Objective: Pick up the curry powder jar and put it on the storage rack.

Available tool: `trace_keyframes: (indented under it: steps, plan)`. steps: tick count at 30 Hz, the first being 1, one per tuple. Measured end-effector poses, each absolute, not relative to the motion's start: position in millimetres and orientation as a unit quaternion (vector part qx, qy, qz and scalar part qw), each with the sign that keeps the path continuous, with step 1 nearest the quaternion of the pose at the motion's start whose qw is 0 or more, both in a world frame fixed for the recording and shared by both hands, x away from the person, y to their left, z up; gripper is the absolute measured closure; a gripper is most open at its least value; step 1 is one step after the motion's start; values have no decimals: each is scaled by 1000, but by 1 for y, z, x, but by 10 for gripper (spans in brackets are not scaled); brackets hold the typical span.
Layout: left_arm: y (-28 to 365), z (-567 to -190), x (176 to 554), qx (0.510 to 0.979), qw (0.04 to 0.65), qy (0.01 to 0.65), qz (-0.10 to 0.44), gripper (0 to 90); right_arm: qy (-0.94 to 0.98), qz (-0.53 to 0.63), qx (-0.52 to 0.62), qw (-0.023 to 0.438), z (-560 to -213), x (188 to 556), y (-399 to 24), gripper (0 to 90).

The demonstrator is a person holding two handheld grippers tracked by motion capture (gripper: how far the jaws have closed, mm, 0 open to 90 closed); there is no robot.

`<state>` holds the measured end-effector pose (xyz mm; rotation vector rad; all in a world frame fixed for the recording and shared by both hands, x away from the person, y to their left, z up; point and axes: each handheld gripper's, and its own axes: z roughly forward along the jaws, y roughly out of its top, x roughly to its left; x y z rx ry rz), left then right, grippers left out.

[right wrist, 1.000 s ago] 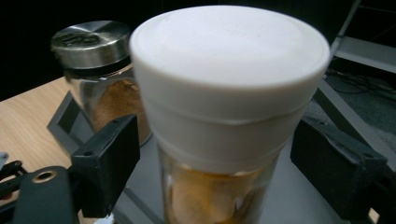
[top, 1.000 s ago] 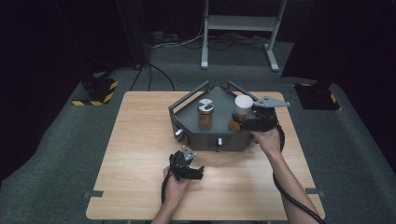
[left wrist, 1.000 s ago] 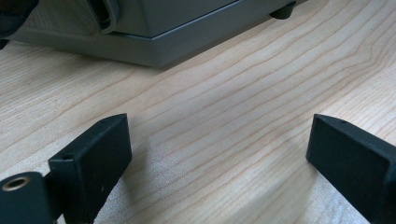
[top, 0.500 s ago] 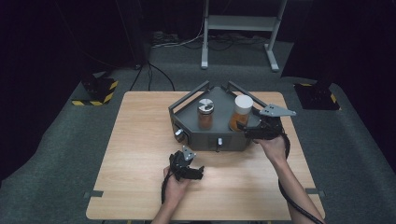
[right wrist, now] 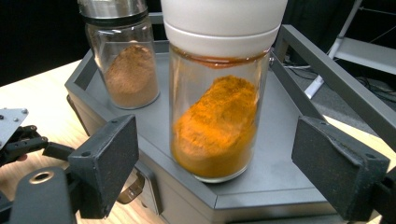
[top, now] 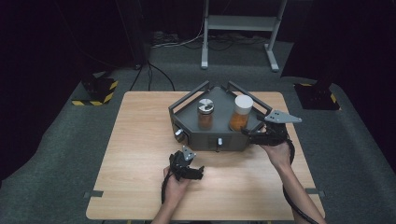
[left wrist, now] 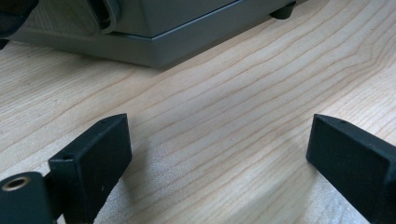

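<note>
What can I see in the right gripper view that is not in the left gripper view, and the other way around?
The right gripper view alone: the white-lidded jar of orange powder standing between the open right gripper, apart from both pads; behind it the metal-lidded jar of brown powder; the tray's rail; the left gripper farther off.

The left gripper view alone: the left gripper's own open jaws with bare wood between them, and the tray's rubber foot.

Both: the grey tray and the wooden table.
</note>
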<state>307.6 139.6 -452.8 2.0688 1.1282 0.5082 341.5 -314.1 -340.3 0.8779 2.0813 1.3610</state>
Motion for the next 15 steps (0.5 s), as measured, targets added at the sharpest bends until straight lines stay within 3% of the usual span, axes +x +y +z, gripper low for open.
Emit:
trace_keyframes:
  steps: [15]
  plan:
    - [140,-453,308,801,358,437,197,67,766,498,322,248,-347,330,-323,155]
